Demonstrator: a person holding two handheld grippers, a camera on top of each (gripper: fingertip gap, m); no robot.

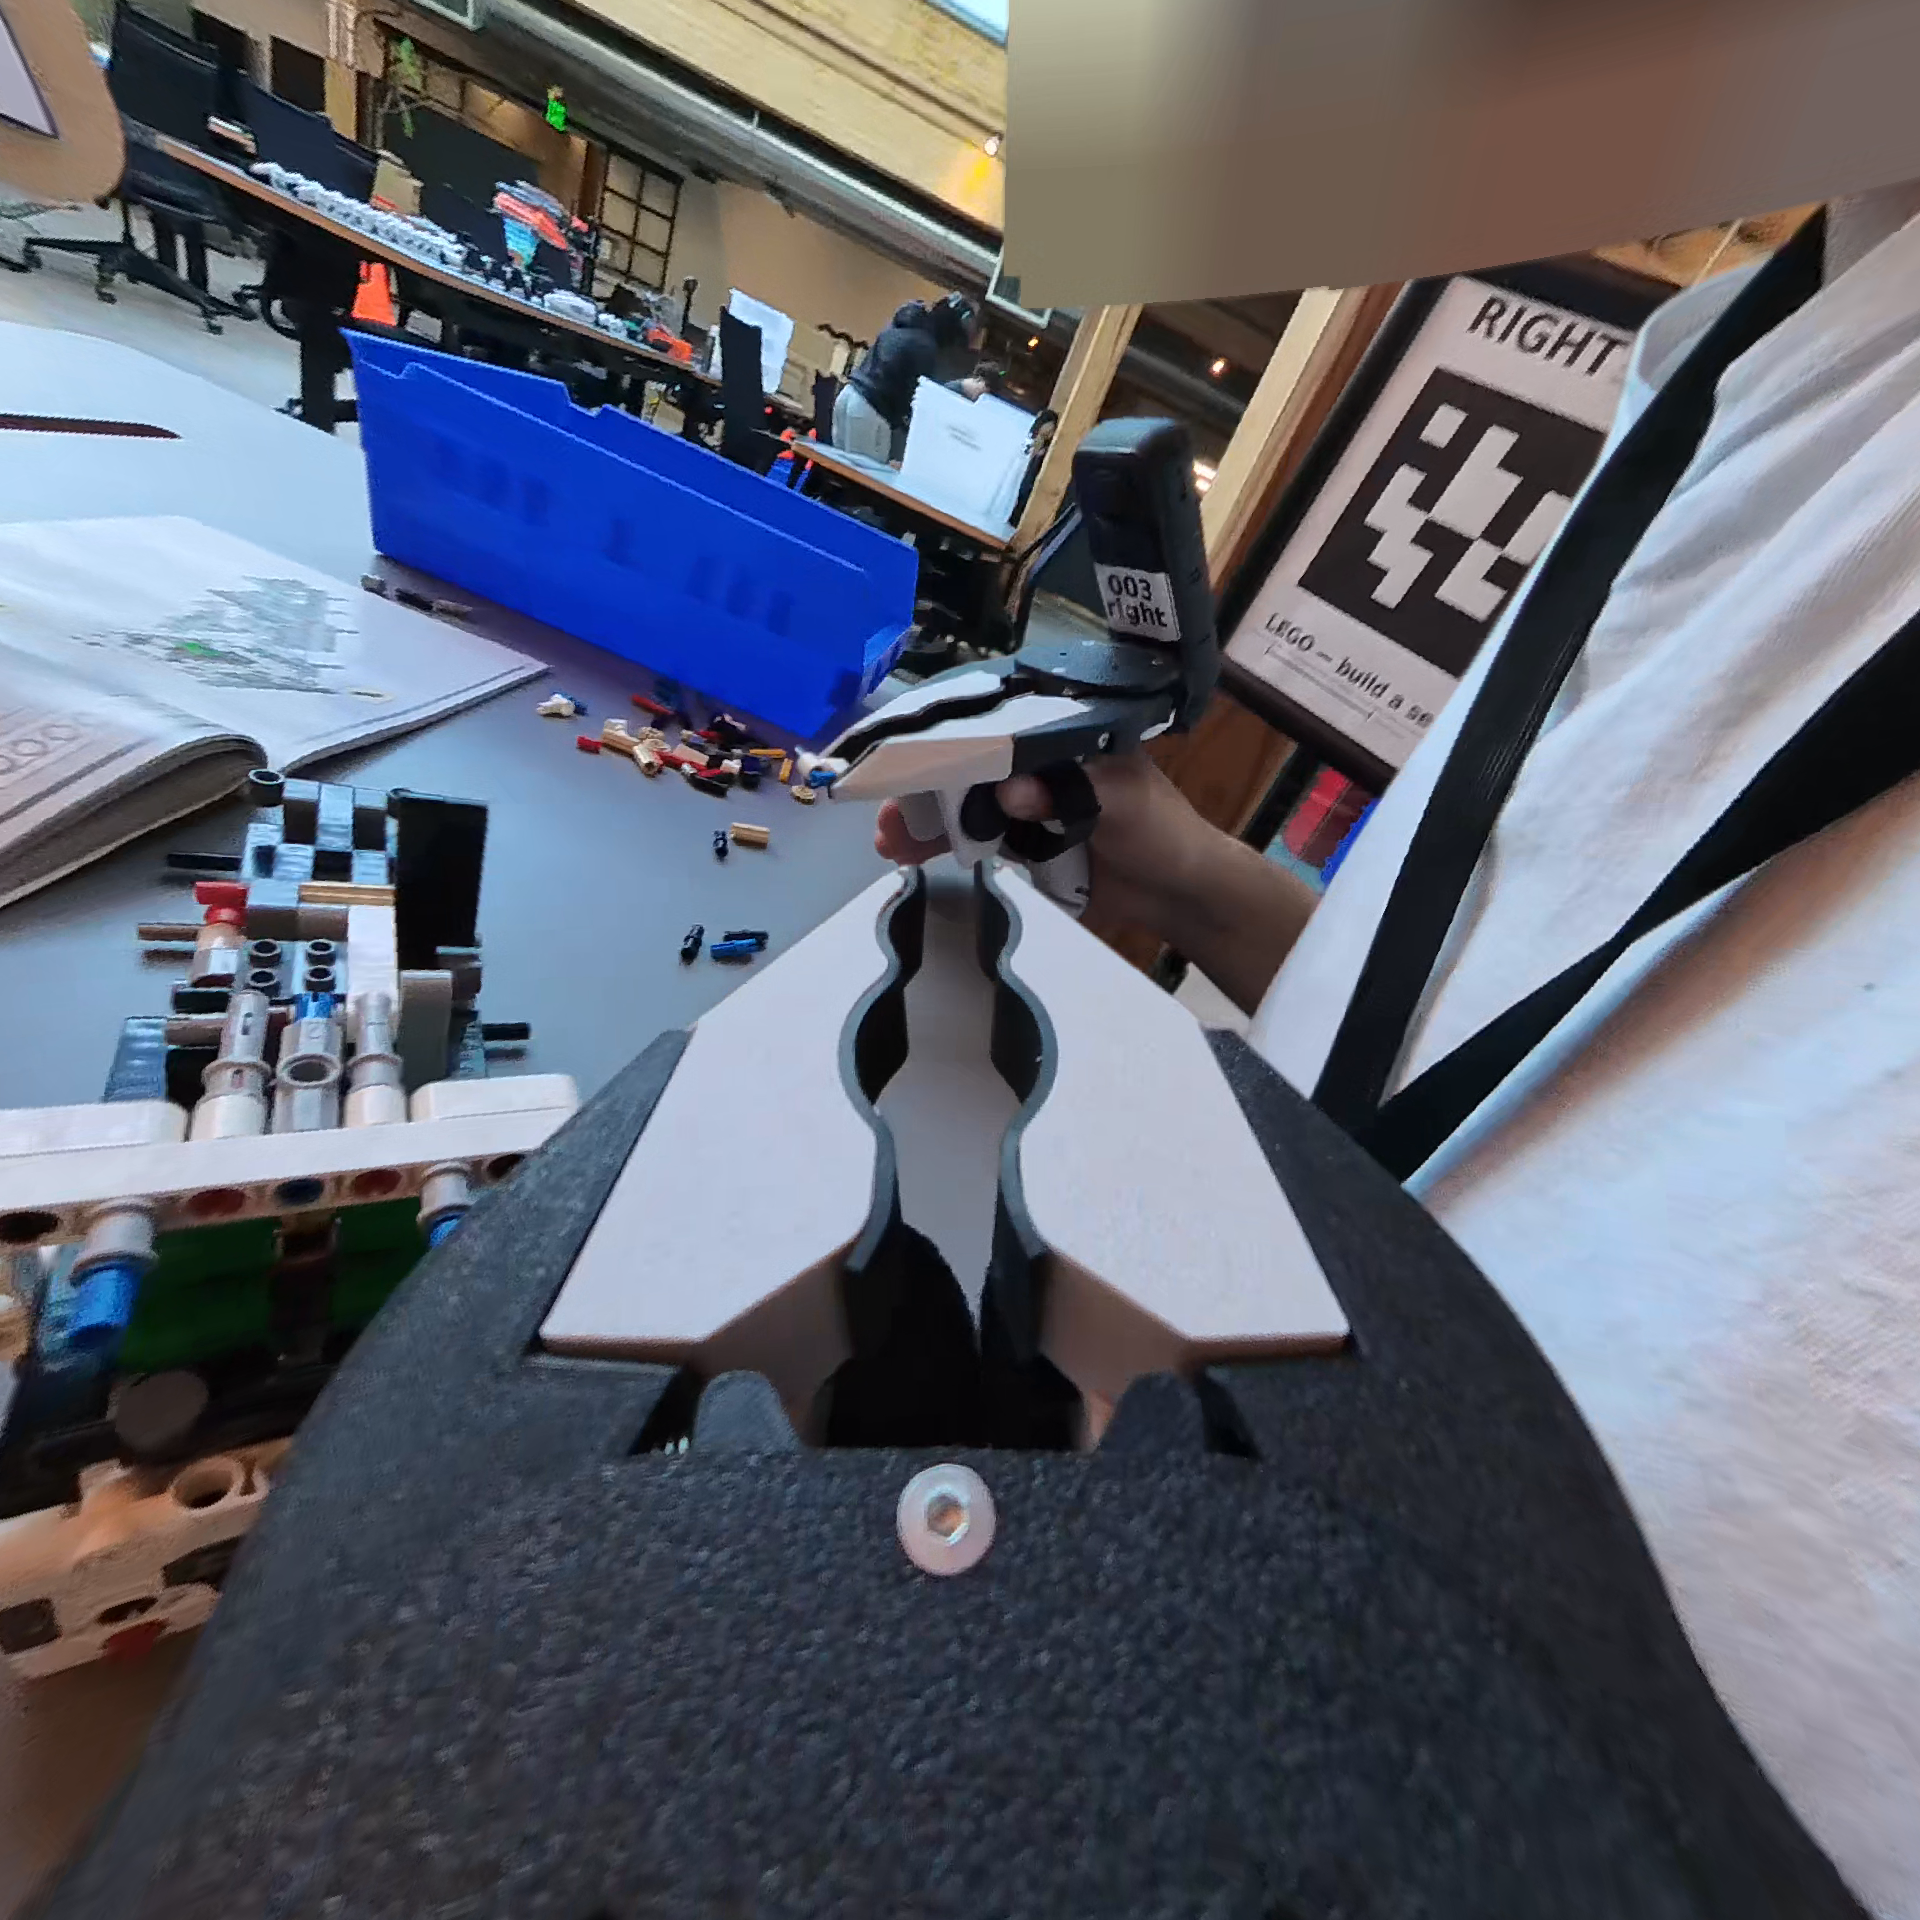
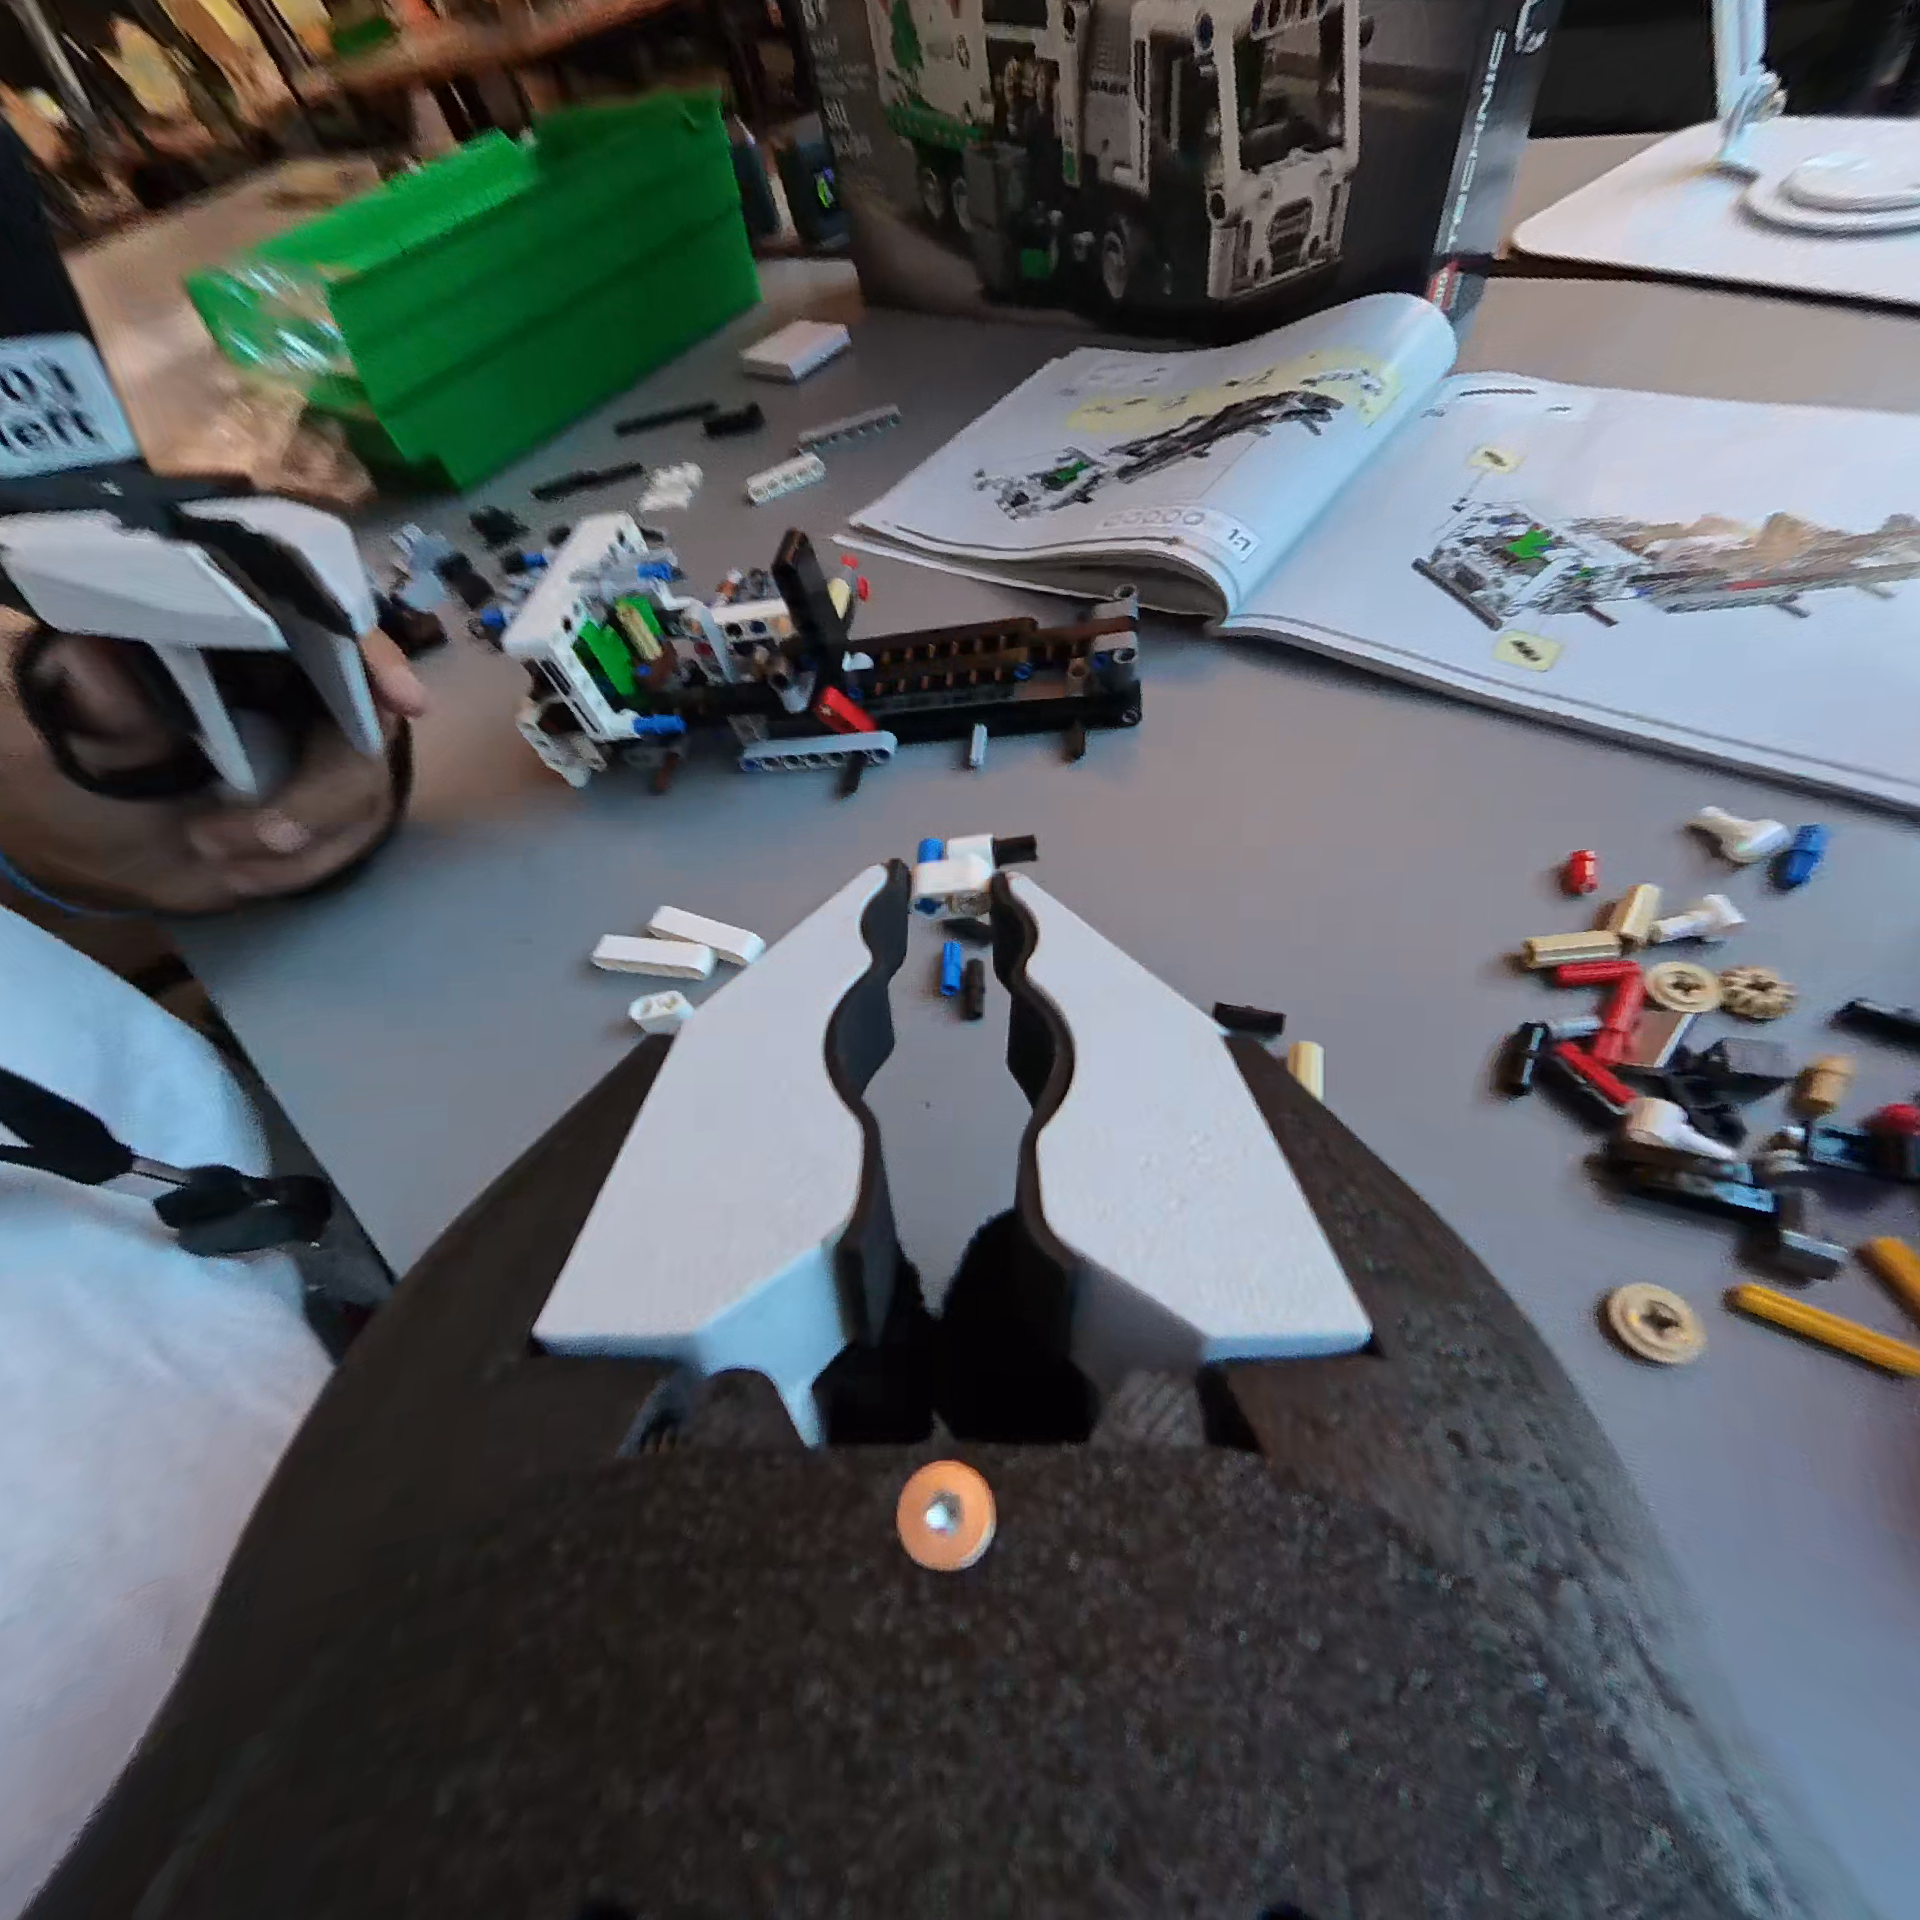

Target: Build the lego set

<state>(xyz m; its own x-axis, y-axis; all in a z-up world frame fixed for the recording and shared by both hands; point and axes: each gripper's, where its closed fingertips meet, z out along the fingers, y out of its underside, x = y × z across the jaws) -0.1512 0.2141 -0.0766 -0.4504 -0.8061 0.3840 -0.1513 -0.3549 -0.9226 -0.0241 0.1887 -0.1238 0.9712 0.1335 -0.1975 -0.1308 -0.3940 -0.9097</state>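
The part-built lego truck (image 2: 790, 655) lies on the grey table (image 2: 1299, 810); in the left wrist view it is close at the lower left (image 1: 260, 1091). My right gripper (image 2: 948, 878) is shut on a small white piece (image 2: 951, 873) with a blue and a black pin, held above the table in front of the truck. It also shows in the left wrist view (image 1: 831, 774). My left gripper (image 1: 950, 883) is narrowly open and empty, raised to the right of the truck and pointing toward the person's shirt. It shows at the left of the right wrist view (image 2: 358, 634).
An open instruction booklet (image 2: 1455, 540) lies behind the truck, with the set's box (image 2: 1143, 156) and a green bin (image 2: 520, 281) farther back. A blue bin (image 1: 623, 540) stands on the far side. Loose pieces (image 2: 1683, 1049) lie at the right; white beams (image 2: 675, 945) near my right gripper. Some 15 cm of space lies between my two pairs of fingers.
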